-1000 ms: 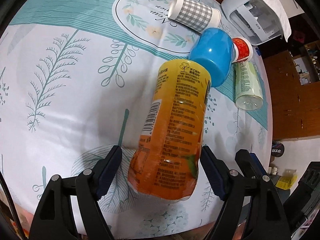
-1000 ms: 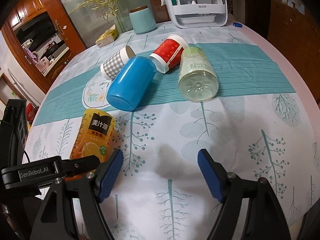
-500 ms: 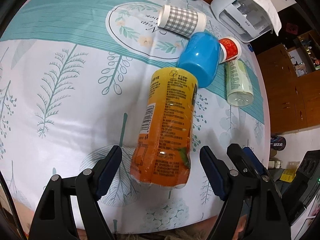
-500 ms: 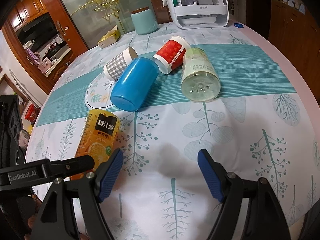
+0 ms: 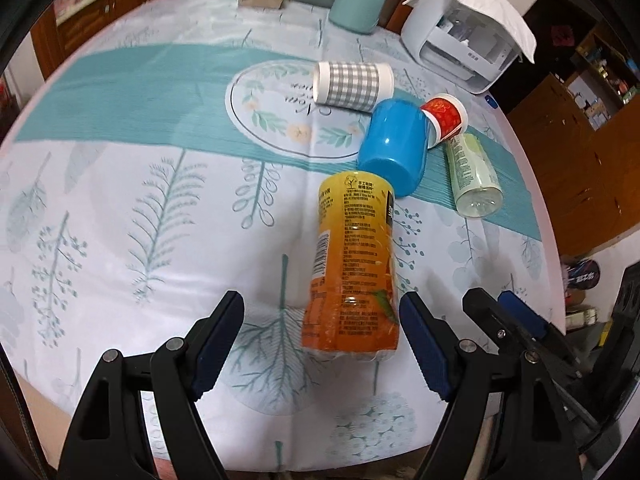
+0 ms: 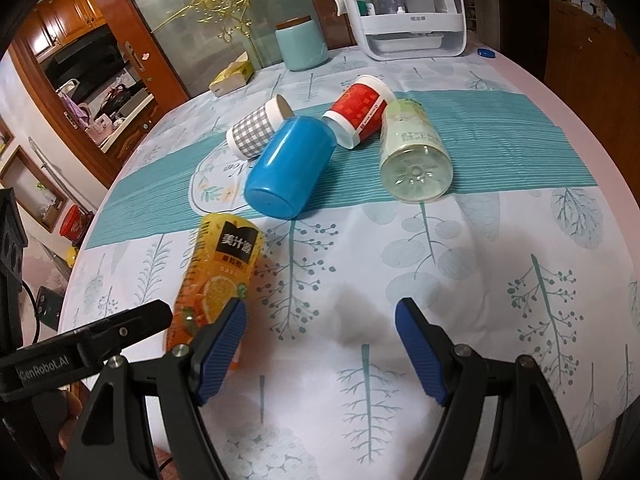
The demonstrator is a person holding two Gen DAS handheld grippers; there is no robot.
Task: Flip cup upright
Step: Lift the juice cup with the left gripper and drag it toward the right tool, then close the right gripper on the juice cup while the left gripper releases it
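Cups and bottles lie scattered on a round table (image 5: pixel 120 208) covered with a leaf-patterned cloth crossed by a teal band. Nearest the person stands an orange juice bottle (image 5: pixel 354 268), upright on its base on the white part of the cloth, its back label with a barcode facing the left wrist camera. The left gripper (image 5: pixel 322 344) hangs low over the table edge with its jaws spread wide; the bottle's base sits between the blue pads, nearer the right-hand one, and touches neither. The right gripper (image 6: pixel 320 350) is just as wide and holds nothing, with bare cloth between its fingers; the juice bottle (image 6: pixel 218 280) shows just beyond its left pad. Further out, a blue cup (image 6: pixel 290 168) lies on its side on the teal band, its closed bottom turned toward the grippers. A grey checked paper cup (image 6: pixel 256 132) lies on its side just behind and to its left, and a red paper cup (image 6: pixel 358 112) lies tipped over against the blue cup's far end. A pale green clear bottle (image 6: pixel 414 156) lies beside the red cup, bottom toward the camera. At the far edge stand a teal canister (image 6: pixel 302 46) and a white appliance (image 6: pixel 408 24) draped with a cloth.
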